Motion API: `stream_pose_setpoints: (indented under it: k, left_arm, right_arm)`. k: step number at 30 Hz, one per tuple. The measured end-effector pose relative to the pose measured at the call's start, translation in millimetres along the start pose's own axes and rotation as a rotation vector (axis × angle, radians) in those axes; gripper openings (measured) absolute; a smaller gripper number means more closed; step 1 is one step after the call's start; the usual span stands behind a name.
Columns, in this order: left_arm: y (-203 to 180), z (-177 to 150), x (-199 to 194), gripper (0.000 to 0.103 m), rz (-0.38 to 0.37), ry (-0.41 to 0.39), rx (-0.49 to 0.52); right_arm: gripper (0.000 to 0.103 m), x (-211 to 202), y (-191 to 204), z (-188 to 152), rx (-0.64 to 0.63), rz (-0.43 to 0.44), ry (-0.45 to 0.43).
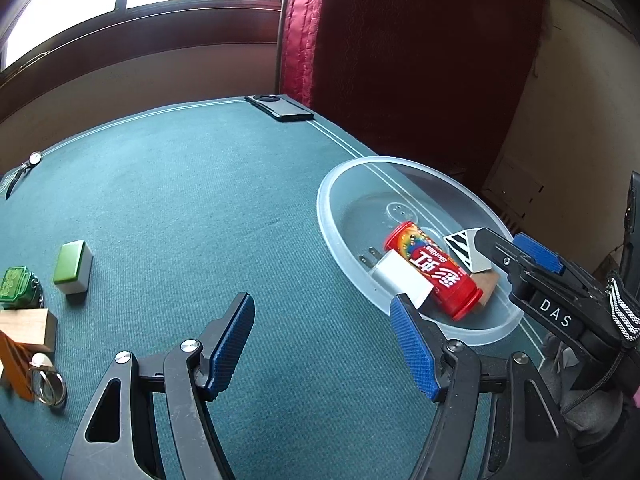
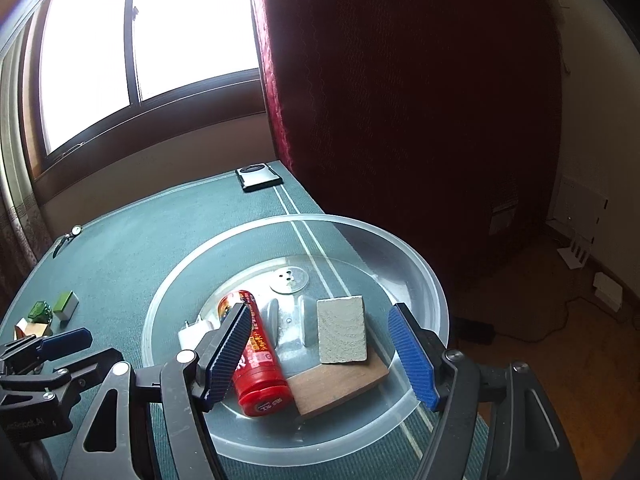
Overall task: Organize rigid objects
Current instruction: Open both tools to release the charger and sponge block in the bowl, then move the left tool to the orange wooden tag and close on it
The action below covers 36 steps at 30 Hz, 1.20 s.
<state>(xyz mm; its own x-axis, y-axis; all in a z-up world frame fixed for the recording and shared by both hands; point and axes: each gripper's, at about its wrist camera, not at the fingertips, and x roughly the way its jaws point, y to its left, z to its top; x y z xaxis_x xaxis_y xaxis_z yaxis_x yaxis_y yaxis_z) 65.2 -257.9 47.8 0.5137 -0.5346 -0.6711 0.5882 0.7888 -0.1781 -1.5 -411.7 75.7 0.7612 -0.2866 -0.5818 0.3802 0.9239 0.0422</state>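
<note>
Green-covered worktop (image 1: pixel 180 200) is carrying a clear bowl (image 2: pixel 432 292) at right, gathering the red tube (image 2: pixel 256 356) and blocks, while both claws, left claw (image 1: pixel 322 344) and right claw (image 2: pixel 324 352), are hanging apart, gripping nothing.

bright window (image 2: pixel 140 40), dark red curtain (image 2: pixel 400 100), green-covered table (image 1: pixel 180 200), wooden floor (image 2: pixel 580 340).

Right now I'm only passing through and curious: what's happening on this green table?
A person with two handheld grippers is sorting small objects into a clear bowl. It already holds a red candy tube, white charger, wooden board and grey block. Both the left gripper and right gripper are open, holding nothing.
</note>
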Motion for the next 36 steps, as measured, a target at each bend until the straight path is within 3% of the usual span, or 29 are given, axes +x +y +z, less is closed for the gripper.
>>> stream_pose_setpoints:
  k: [7, 11, 29, 36]
  left_arm:
    - [25, -8, -15, 0.072, 0.047, -0.011, -0.043]
    - [43, -14, -25, 0.072, 0.074, -0.018, -0.076]
    - [146, -40, -85, 0.072, 0.248, -0.092, -0.228]
    - [178, -48, -93, 0.071, 0.305, -0.094, -0.257]
  right_arm:
    - [0.076, -8, 20, -6, -0.064, 0.011, -0.014]
    - [0.082, -8, 31, -11, -0.090, 0.052, 0.017]
    - [0.083, -17, 89, -36, -0.202, 0.182, 0.106]
    - [0.087, -24, 114, -41, -0.243, 0.212, 0.095]
